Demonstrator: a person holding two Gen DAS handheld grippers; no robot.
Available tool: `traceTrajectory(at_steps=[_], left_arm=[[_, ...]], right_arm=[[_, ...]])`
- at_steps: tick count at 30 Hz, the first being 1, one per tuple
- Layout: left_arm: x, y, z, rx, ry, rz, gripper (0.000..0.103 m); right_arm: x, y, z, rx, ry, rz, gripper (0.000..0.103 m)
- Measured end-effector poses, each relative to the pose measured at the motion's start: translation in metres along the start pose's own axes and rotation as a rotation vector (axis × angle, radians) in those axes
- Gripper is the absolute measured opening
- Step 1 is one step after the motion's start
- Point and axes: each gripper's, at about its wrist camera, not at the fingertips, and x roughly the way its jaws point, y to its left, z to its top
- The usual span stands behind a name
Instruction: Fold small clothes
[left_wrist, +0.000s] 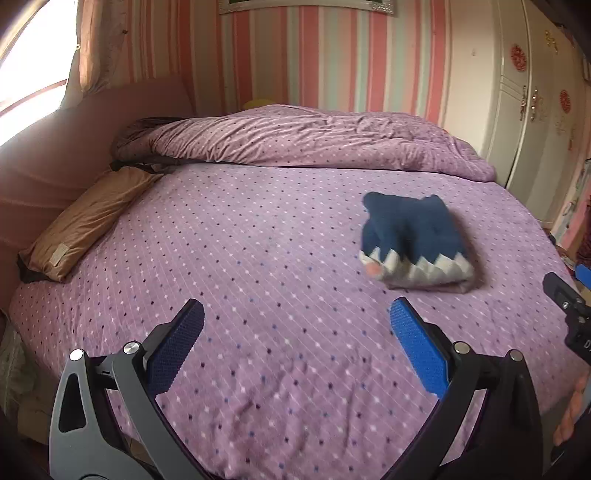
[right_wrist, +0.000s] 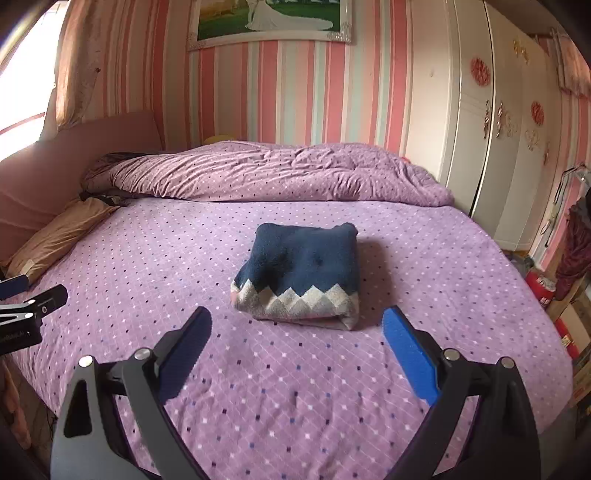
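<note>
A small dark blue sweater with a grey-white zigzag hem lies folded in a compact block on the purple dotted bed sheet. It also shows in the left wrist view, to the right. My right gripper is open and empty, just short of the sweater's near hem. My left gripper is open and empty above bare sheet, to the left of the sweater. The right gripper's body shows at the right edge of the left wrist view, and the left gripper's body at the left edge of the right wrist view.
A bunched purple duvet lies across the far side of the bed. A tan pillow rests at the left by the pink headboard. A white wardrobe stands at the right, with boxes and a red can on the floor beside it.
</note>
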Motion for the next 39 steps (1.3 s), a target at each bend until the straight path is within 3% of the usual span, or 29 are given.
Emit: traceTrajectory(at_steps=[6,19,39], left_arm=[[-0.030,0.005,-0.008,-0.007,0.000,0.043,0.100],[-0.070,0.002,-0.017,0.014,0.000,0.050,0.100],[-0.080,-0.011,-0.021,0.049,0.007,0.026,0.100]], right_arm=[[-0.032,-0.001,-0.009,0.006,0.001,0.001,0.094],[-0.074,-0.006,-0.006,0.045,-0.022,-0.036,0.094],[-0.063,-0.011,-0.003,0.042,-0.004,-0.060,0.094]])
